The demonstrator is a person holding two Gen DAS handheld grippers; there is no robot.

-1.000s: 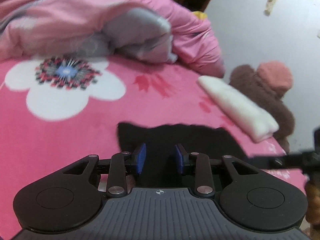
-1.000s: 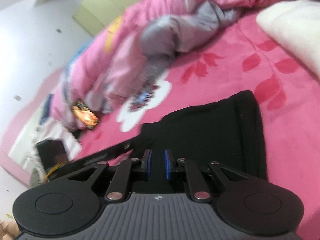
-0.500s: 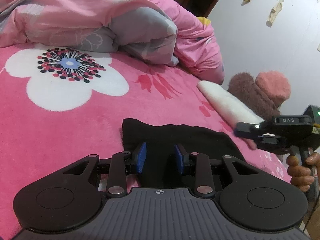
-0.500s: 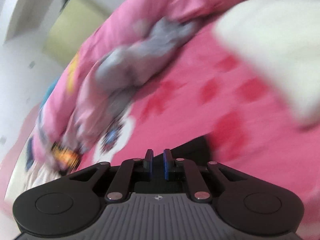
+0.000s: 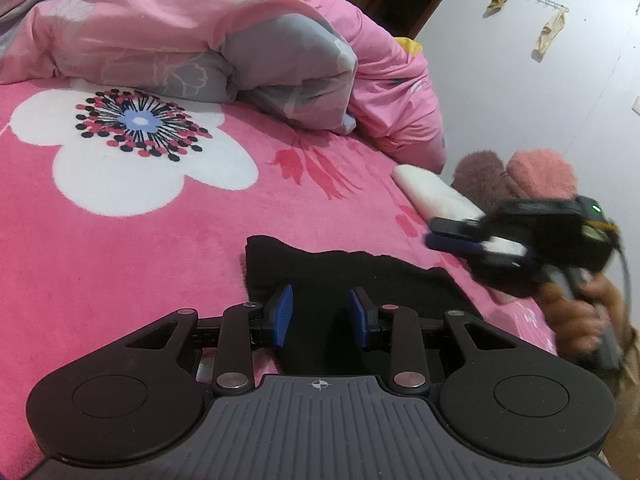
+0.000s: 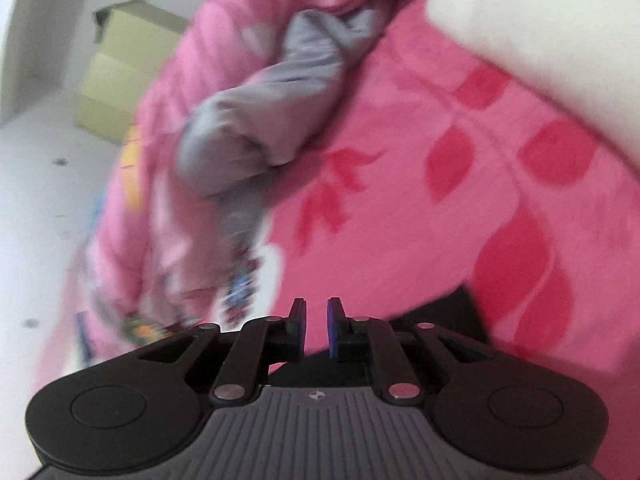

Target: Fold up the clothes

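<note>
A pink blanket (image 5: 140, 248) with a big white flower covers the bed, and everything else lies on it. At its far side a bunched pink and grey quilt (image 5: 248, 40) is heaped up. To the right a folded white cloth (image 5: 436, 196) lies beside two fuzzy brown and pink things (image 5: 516, 172) near the wall. The black garment (image 5: 360, 276) lies flat on the blanket just ahead of the left gripper (image 5: 320, 316), whose blue fingers stand apart with nothing between them. The right gripper (image 6: 316, 330), blurred, is lifted at the garment's right side in a hand (image 5: 576, 320); its fingers show a narrow empty gap, partly blocking the white cloth.
</note>
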